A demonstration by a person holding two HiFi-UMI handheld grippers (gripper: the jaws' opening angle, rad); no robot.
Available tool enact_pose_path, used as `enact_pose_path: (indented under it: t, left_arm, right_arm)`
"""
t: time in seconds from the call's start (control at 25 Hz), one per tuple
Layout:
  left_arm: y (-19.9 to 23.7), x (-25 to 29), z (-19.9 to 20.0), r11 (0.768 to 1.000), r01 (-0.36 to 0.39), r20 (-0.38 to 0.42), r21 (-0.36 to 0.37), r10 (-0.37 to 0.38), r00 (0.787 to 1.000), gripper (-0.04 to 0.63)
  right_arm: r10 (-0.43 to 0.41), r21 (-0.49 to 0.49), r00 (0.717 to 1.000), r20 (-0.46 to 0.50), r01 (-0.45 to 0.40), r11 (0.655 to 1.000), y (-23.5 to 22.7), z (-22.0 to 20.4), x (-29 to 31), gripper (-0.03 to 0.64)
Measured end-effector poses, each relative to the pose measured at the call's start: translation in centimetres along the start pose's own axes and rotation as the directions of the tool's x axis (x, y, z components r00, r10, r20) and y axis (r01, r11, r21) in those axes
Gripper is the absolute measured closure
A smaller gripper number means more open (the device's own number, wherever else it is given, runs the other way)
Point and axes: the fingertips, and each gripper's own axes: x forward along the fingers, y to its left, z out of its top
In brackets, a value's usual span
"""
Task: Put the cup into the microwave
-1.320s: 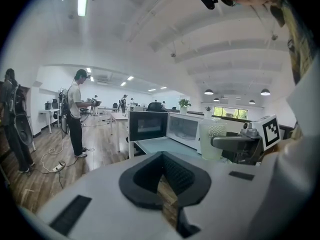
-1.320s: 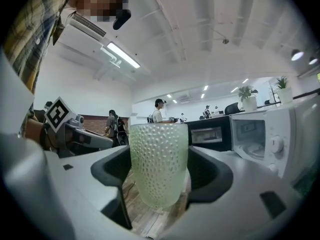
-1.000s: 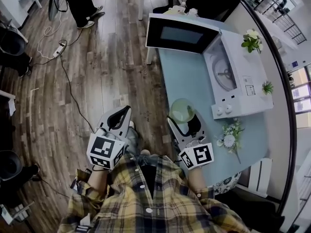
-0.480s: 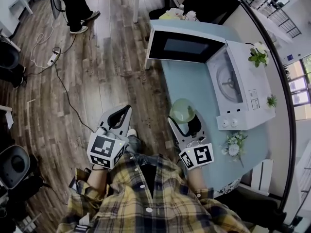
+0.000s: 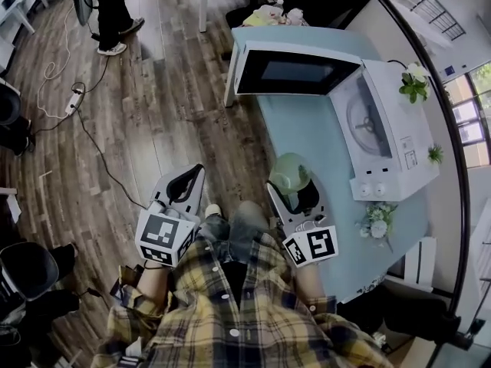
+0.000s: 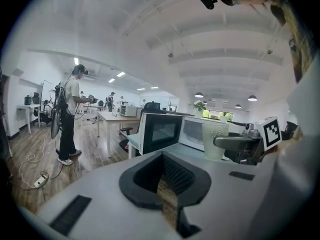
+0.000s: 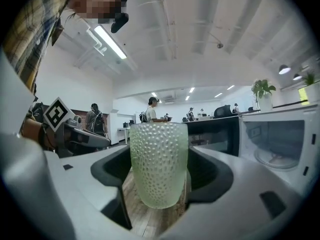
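Right tool (image 5: 291, 184) is gripping the pale green dimpled glass cup (image 7: 159, 164) upright over the light blue counter (image 5: 307, 133) edge, near the open white microwave (image 5: 387, 140), which is carrying a glass turntable (image 5: 367, 121) inside. Left tool (image 5: 189, 181) is hanging closed, empty.

The right gripper (image 5: 291, 188) held a pale green cup (image 5: 290, 172) upright between its jaws, over the near end of the light blue table (image 5: 307, 133). Further along the table stood a white microwave (image 5: 399, 148), its door (image 5: 295, 71) swung wide open and its glass turntable (image 5: 367, 121) showing. The left gripper (image 5: 189, 184), jaws drawn together, hung over the wooden floor (image 5: 153, 113).
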Motion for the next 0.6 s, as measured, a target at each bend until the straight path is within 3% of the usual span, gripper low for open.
enact_pose_path:
  t: [0.36, 0.6]
  left_arm:
    - [0.8, 1.8, -1.2, 0.999, 0.037, -0.032, -0.035, -0.039, 0.999, 0.606]
    - [2.6, 4.4, 0.2, 0.998, 0.051, -0.034, -0.028, -0.052, 0.998, 0.606]
  right_arm:
    - [-0.066, 0.015, 0.996, -0.055, 0.067, 0.998, -1.8, -1.5, 0.5, 0.265]
    - [-0.081, 0.017, 0.995, -0.059, 0.082, 0.997, -3.5, -1.2, 3.5, 0.265]
